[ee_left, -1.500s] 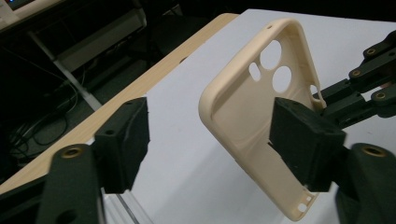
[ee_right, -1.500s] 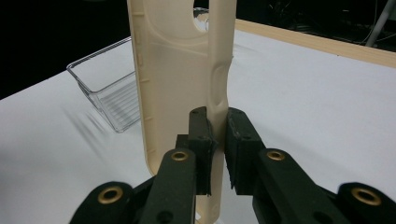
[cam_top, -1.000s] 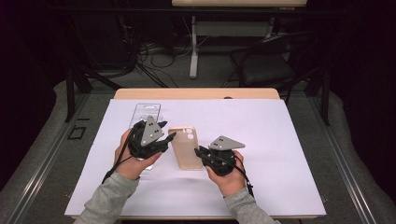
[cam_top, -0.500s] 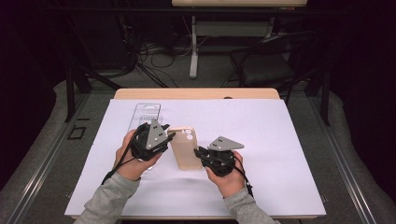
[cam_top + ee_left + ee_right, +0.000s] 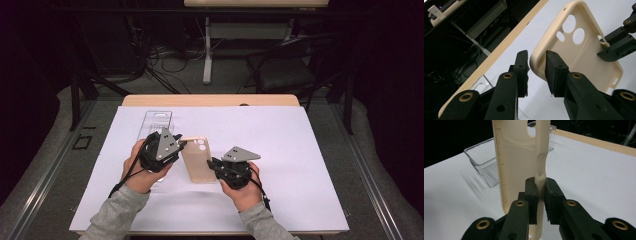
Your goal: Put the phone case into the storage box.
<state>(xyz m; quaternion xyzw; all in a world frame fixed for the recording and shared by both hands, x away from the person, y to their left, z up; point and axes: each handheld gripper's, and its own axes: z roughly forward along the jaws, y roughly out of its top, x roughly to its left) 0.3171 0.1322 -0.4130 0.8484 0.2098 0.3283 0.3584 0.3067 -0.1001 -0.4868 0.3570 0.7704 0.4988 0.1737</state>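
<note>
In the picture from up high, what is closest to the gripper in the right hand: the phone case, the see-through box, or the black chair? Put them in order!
From the right gripper:
1. Phone case, touching its jaws, just left of it.
2. Clear box, farther left, beyond the left gripper.
3. Black chair, off the table, behind it on the floor.

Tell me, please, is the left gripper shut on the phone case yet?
Not yet: the left gripper is open. Its jaws straddle the rim of the beige phone case with gaps visible, while the right gripper pinches the opposite edge.
</note>
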